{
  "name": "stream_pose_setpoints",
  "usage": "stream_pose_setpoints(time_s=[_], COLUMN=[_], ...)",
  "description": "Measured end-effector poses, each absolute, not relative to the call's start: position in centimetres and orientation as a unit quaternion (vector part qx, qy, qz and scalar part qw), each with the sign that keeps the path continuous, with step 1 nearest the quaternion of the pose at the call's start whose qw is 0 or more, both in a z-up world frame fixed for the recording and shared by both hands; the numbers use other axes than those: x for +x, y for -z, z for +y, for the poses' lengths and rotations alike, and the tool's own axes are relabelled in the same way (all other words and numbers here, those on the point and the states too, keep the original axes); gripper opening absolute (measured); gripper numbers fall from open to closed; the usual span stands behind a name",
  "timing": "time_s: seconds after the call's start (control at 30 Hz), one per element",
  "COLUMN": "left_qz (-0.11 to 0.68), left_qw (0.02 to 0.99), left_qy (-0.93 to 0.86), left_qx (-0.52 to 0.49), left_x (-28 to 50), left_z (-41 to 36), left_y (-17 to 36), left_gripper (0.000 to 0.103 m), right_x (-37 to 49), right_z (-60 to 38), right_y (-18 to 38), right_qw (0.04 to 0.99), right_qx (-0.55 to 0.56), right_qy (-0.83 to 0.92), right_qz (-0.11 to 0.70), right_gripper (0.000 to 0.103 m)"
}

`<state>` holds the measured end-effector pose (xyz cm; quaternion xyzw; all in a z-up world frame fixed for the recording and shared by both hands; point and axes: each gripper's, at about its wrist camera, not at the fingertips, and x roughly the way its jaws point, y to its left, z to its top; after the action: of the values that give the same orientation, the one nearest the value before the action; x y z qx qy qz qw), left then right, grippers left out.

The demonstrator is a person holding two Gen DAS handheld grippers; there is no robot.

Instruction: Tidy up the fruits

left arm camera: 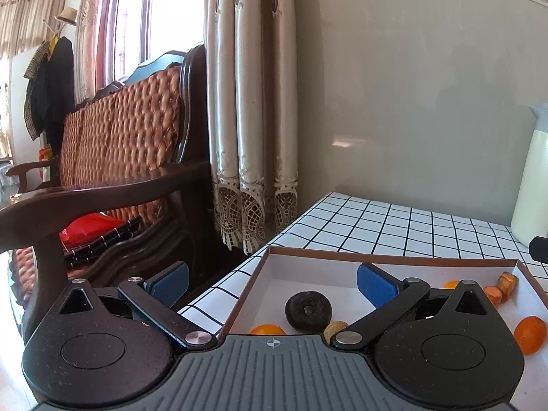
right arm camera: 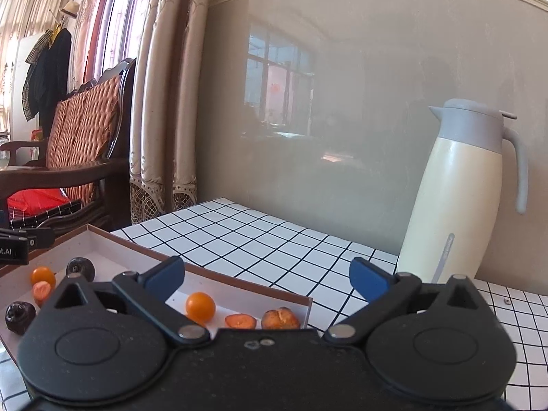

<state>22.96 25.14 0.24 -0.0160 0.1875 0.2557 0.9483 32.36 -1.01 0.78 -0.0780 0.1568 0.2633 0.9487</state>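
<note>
A wooden bench point(left arm camera: 113, 157) with a woven back stands off the table's left edge, a curtain point(left arm camera: 253, 102) hanging behind it. The left gripper point(left arm camera: 272, 284) hovers at the near left corner of the tray point(left arm camera: 390, 259), jaws wide, nothing between them; one blue pad hangs past the table's left edge, the other over the tray. The shallow tray, white inside with a brown rim, lies on the checked table point(left arm camera: 394, 226) along its left edge. In it, near the left wall, a dark round fruit point(left arm camera: 308, 309) sits by an orange one point(left arm camera: 267, 329) and a tan one point(left arm camera: 335, 329). Toward the tray's right end lie more orange fruits point(right arm camera: 200, 307), a cut orange piece point(right arm camera: 240, 321) and a brown split fruit point(right arm camera: 281, 318) in the right near corner. The right gripper point(right arm camera: 267, 279) hangs over the tray's right end, jaws wide and empty. A cream jug point(right arm camera: 455, 198) with a grey lid stands at the table's far edge against the wall, well apart from the tray.
</note>
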Motion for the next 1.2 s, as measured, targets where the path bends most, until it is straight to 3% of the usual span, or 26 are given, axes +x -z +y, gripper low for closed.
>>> stream_pose_setpoints(time_s=[0.7, 1.2], left_qz=[0.192, 0.193], left_qw=[0.952, 0.965], left_qy=[-0.239, -0.175], left_qx=[-0.012, -0.034], left_x=[22.0, 12.6], left_z=[23.4, 16.6], left_y=[-0.6, -4.1], left_gripper=[0.103, 0.103], right_x=[29.9, 19.5], right_z=[-2.5, -7.0], right_y=[-1.7, -6.1], right_qw=[0.944, 0.948], right_qx=[-0.092, -0.085], right_qy=[-0.272, -0.266], right_qz=[0.163, 0.152], right_gripper=[0.097, 0.097])
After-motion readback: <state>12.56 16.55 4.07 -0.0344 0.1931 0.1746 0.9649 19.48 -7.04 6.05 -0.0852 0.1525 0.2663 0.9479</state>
